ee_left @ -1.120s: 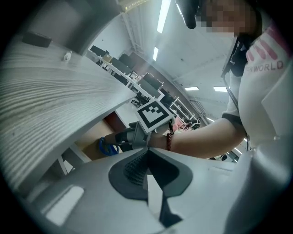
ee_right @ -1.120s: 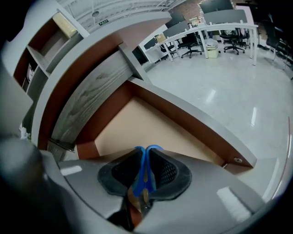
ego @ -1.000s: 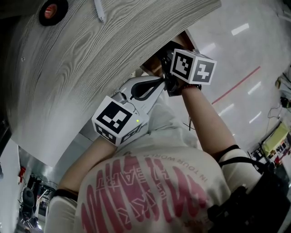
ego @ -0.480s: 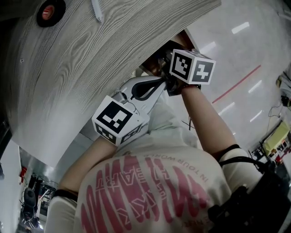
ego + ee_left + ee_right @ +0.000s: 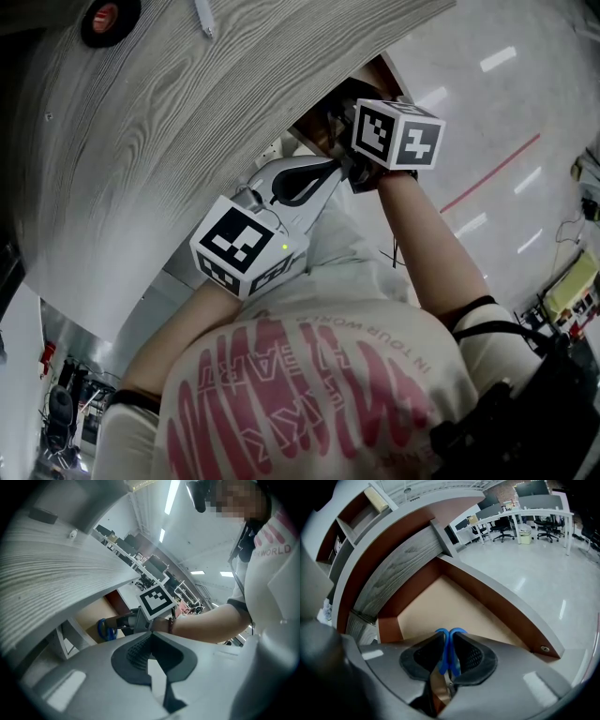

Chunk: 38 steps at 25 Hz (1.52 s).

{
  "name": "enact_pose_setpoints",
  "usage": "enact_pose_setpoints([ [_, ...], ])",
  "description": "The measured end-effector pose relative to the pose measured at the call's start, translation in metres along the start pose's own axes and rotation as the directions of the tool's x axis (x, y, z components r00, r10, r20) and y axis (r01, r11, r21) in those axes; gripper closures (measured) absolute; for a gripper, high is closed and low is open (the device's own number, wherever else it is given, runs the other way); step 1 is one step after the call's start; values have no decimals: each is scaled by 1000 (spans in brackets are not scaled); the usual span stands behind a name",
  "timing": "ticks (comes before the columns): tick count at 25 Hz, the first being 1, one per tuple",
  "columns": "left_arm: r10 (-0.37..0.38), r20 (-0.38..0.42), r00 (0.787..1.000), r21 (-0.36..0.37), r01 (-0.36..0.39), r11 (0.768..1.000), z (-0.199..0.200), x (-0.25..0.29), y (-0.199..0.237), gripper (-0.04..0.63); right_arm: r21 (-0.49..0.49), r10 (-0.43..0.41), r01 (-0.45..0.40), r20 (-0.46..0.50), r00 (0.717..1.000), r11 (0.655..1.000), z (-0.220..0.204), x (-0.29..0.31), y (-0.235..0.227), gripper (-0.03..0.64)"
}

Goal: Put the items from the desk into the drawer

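Scissors (image 5: 449,641) | you're pinching them in right gripper (image 5: 449,648), long axis running along jaws, handles leading over drawer (image 5: 440,597); left gripper (image 5: 150,641) jaws pressed together, empty

Bright ceiling strips (image 5: 171,498); floor (image 5: 506,112) glare; fisheye edges dark.

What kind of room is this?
Most likely an open office: rows of desks with black chairs, long ceiling lights and a shiny floor.
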<state>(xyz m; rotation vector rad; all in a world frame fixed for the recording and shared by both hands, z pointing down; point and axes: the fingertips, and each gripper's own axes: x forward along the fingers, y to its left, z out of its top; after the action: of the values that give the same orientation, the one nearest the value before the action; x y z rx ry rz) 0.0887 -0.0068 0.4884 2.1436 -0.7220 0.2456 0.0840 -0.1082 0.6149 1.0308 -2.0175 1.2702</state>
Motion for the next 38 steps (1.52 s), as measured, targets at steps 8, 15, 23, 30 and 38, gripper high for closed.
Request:
enact_pose_setpoints([
  [8, 1, 13, 1000, -3, -1, 1000, 3, -6, -2, 577, 24, -5, 5, -6, 1000, 1000, -1, -5, 2, 526],
  [15, -14, 29, 999, 32, 13, 999, 12, -10, -14, 577, -32, -44, 45, 34, 998, 998, 2, -33, 5, 612],
  [23, -40, 71, 997, 113, 32, 993, 58, -28, -43, 577, -85, -3, 16, 146, 989, 996, 37, -100, 42, 612],
  [30, -56, 182, 982, 118, 35, 992, 116, -60, -66, 577, -126, 121, -87, 300, 946, 988, 84, -179, 103, 612],
  [38, -42, 344, 938, 150, -11, 989, 186, -101, -72, 577, -214, 351, -284, 430, 832, 935, 135, -236, 166, 612],
])
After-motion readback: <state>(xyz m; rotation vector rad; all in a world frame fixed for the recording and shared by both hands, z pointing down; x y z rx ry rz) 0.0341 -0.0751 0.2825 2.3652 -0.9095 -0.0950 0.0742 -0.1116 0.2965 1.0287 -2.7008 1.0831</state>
